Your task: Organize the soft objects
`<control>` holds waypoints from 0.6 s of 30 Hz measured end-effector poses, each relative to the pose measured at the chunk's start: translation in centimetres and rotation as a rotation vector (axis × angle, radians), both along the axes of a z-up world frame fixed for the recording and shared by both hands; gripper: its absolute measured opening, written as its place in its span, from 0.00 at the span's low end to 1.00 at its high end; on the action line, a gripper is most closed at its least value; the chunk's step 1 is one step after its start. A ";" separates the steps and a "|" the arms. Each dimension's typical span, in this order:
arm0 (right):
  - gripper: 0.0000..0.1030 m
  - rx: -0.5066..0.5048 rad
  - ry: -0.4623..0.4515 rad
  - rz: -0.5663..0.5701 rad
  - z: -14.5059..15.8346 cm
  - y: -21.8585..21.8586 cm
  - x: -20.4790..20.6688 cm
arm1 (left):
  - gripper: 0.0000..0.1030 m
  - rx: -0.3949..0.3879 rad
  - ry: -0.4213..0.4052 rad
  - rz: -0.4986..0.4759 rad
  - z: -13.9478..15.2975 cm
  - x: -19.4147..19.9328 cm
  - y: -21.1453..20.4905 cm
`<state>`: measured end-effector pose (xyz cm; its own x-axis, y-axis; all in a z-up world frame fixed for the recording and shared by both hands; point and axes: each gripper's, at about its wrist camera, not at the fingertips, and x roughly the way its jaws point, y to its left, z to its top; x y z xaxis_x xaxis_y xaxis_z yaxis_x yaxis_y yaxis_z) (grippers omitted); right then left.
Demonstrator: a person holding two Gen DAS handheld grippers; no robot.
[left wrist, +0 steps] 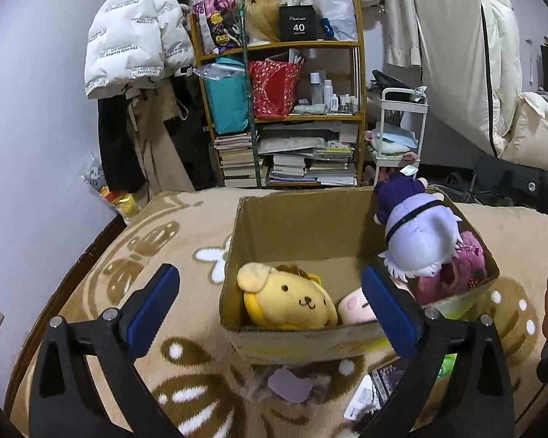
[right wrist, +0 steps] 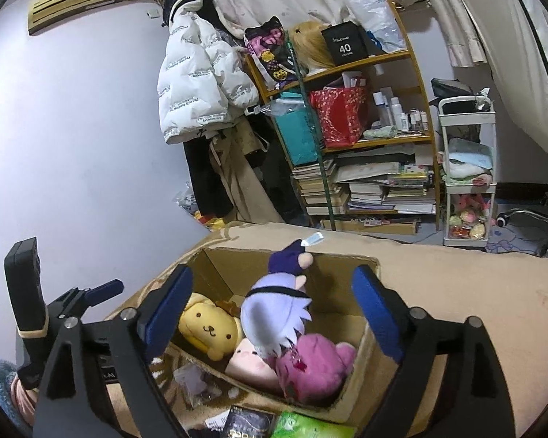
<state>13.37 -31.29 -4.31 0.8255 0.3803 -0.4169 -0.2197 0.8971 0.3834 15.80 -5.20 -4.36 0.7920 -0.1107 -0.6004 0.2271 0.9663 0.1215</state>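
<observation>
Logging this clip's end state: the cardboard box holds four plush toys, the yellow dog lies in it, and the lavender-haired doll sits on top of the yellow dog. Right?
Not quite. The lavender-haired doll rests head-down on the pink plush, not on the yellow dog, which lies apart at the other end of the cardboard box. The right wrist view shows this. Four toys, counting the pale pink one, is correct.

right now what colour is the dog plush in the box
Yellow dog plush, clearest in the left wrist view.
</observation>
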 end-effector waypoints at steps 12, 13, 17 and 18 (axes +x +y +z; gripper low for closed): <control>1.00 -0.030 0.041 -0.076 1.2 -0.5 -3.9 | 0.96 0.039 -0.005 0.030 2.1 -5.2 0.6; 1.00 -0.030 0.044 -0.081 1.3 -0.6 -4.1 | 0.96 0.043 -0.004 0.030 2.2 -5.7 0.5; 1.00 -0.025 0.056 -0.106 1.6 -0.9 -5.7 | 0.97 0.055 0.003 0.041 3.0 -7.7 0.8; 1.00 -0.027 0.058 -0.108 1.7 -0.8 -6.1 | 0.97 0.055 0.009 0.041 3.1 -8.0 0.9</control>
